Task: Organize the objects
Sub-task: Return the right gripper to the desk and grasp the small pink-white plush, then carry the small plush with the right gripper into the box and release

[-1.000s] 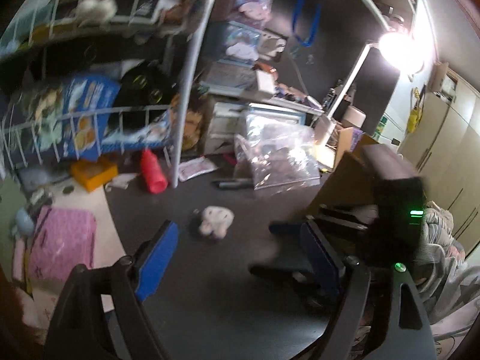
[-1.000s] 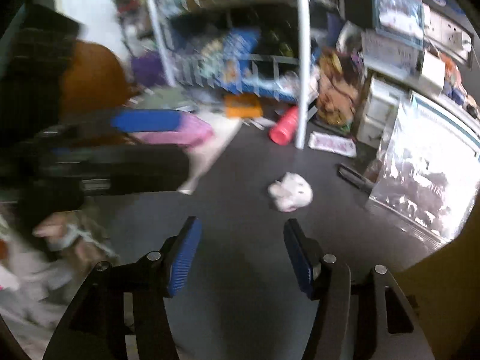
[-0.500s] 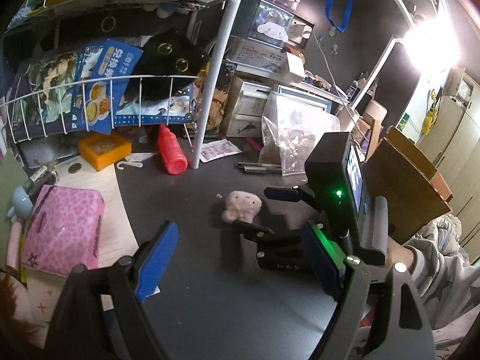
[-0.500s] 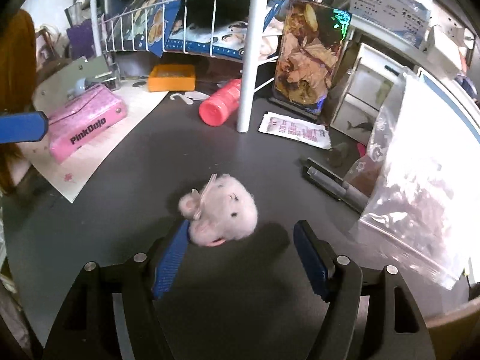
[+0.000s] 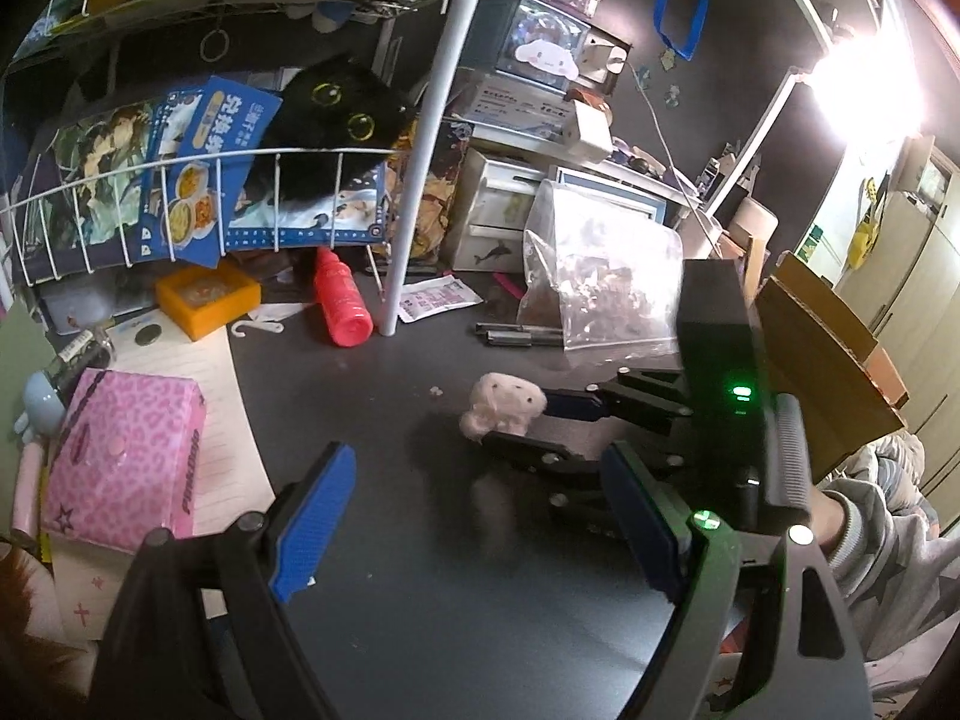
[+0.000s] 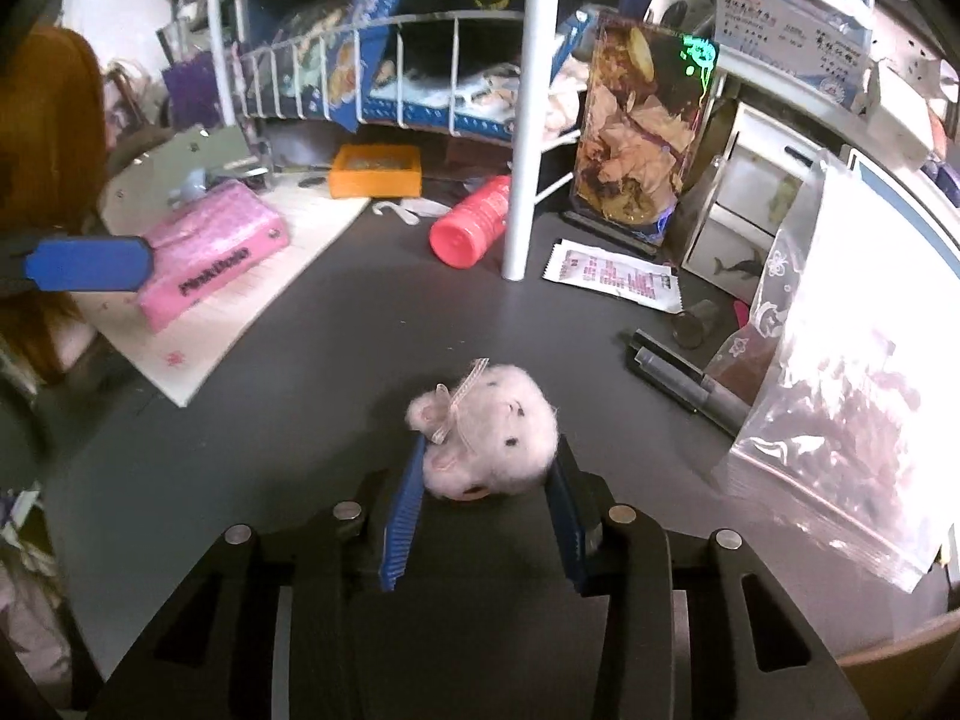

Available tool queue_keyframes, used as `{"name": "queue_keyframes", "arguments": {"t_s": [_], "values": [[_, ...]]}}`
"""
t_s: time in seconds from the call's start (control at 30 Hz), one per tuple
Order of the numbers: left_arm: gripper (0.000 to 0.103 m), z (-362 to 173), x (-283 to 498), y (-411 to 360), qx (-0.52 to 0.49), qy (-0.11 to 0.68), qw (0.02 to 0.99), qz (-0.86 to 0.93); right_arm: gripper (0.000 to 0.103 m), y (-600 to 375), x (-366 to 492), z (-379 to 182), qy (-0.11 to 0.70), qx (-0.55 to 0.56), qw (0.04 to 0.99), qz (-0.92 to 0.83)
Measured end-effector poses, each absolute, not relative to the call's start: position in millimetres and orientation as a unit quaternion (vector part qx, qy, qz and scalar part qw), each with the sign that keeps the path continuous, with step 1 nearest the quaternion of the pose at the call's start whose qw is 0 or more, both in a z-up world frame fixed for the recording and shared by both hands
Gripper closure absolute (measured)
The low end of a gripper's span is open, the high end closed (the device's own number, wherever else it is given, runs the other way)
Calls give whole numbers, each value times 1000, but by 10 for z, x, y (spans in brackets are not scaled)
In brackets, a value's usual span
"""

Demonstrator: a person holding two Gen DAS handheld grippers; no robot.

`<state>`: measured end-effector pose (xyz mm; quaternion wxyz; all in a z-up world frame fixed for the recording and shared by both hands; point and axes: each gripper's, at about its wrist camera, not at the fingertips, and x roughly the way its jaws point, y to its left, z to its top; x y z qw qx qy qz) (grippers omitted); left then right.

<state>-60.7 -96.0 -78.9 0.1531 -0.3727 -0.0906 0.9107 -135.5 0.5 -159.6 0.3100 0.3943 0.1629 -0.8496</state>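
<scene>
A small pink plush toy [image 6: 486, 438] with a ribbon lies on the dark desk [image 6: 300, 420]. My right gripper [image 6: 486, 468] is closing its jaws around it, and both blue pads touch the toy's sides. In the left wrist view the same toy [image 5: 504, 402] sits between the fingers of the right gripper [image 5: 522, 423], which reaches in from the right. My left gripper [image 5: 474, 480] hovers over the bare desk nearer the front, open with nothing between its pads. One of its blue fingers [image 6: 90, 264] shows at the left edge of the right wrist view.
A pink leopard-print case [image 5: 120, 456] lies on paper at the left. A red bottle [image 5: 339, 306], an orange box [image 5: 207, 297] and a white rack pole [image 5: 414, 180] stand behind. A clear zip bag [image 5: 600, 282] and pens [image 5: 516, 333] lie at the back right, beside a cardboard box [image 5: 828, 360].
My right gripper came forward and down to the plush toy, and its jaws narrowed from wide apart to touching it. The left gripper stayed open and sank slightly.
</scene>
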Motion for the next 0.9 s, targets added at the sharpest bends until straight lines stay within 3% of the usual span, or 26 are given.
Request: {"name": "queue_keyframes", "arguments": {"t_s": [0.53,0.9], "values": [[22,-311,-287,-386,-319,-84,255,909,68,344,-340,-600,164,280,389,-862],[63,28,-260,228,-295,-62,317,899,68,908,24,-235,164,229,368,-886]]}}
